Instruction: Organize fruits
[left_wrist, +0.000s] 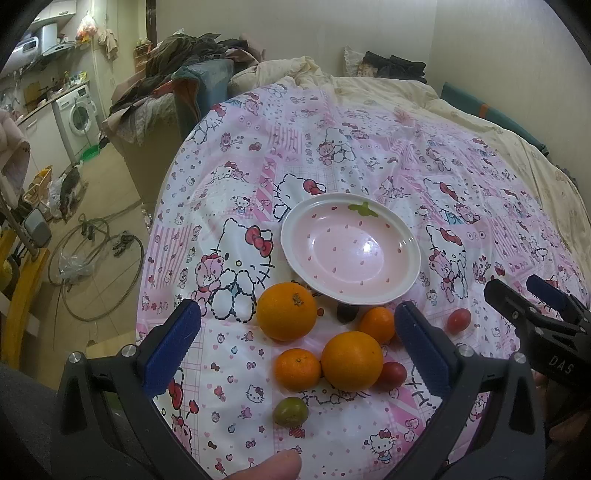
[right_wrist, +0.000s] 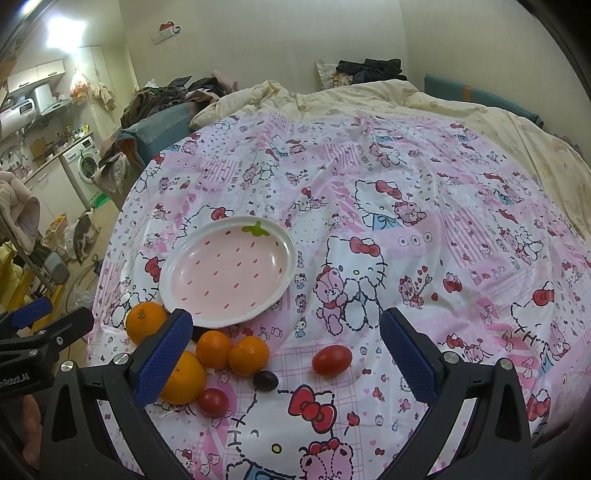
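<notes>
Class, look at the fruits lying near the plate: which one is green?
The small olive-green fruit, lying alone nearest the left camera, below the small orange. All the others are orange, red or dark.

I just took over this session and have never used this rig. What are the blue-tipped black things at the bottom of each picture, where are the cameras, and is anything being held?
There is no robot arm. A person holds two hand grippers, each with a fisheye camera looking forward along its two blue-padded fingers. One picture is from the left gripper, the other from the right gripper. Each also glimpses the other at its edge.

Both hover over a pink cartoon-print cloth spread on a bed. On it sits an empty strawberry-pattern plate. In front of the plate lie loose fruits: two larger oranges, two smaller ones, red cherry tomatoes, a small dark fruit and a greenish one.

Both grippers are open and hold nothing. No fruit is on the plate yet.
</notes>
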